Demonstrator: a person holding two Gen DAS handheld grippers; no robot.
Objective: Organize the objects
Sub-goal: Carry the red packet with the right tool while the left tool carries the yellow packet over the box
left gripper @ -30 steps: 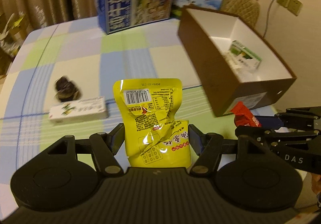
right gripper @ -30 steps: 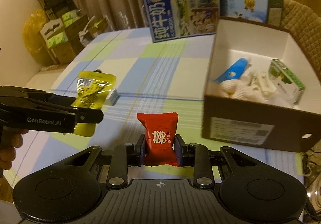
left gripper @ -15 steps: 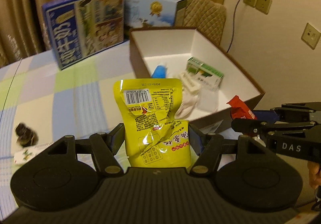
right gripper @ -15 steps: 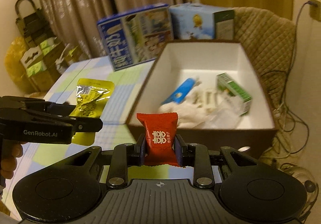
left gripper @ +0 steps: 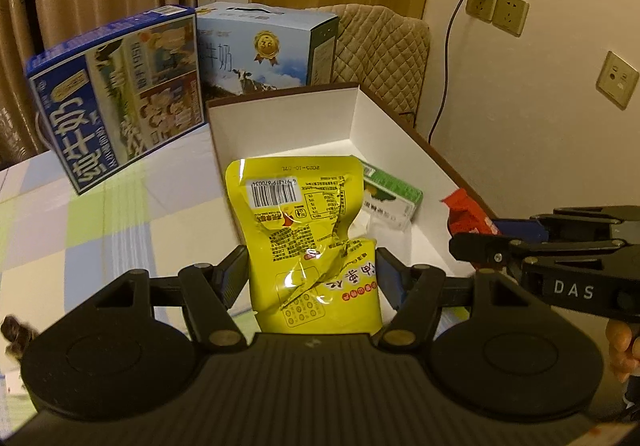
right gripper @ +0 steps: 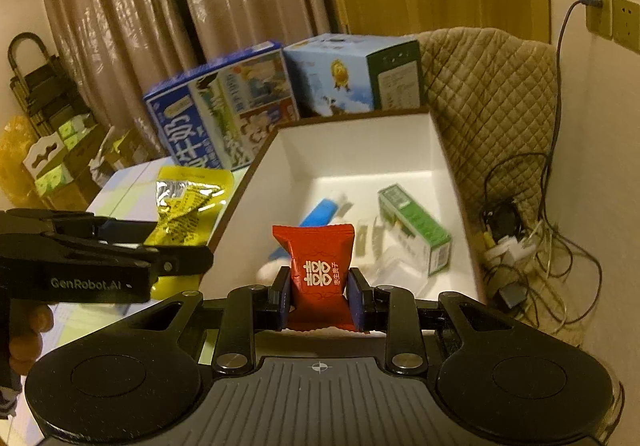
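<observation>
- Checked cloth covers the table (left gripper: 100, 230), where the brown, white-lined box (right gripper: 360, 150) stands open.
- Behind the box stand two milk cartons (left gripper: 120, 86).
- Inside the box lie a green packet (right gripper: 416, 230) and a blue tube (right gripper: 324, 212).
- The left claw (left gripper: 312, 274) clamps the yellow pouch (left gripper: 304, 230) at the box's near-left edge.
- The right claw (right gripper: 318, 296) pinches the red candy packet (right gripper: 318, 266) above the box's near end.

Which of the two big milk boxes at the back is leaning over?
The dark blue milk box, left of the open box. It tilts, while the light blue milk box beside it with the gold medal stands straight.
</observation>
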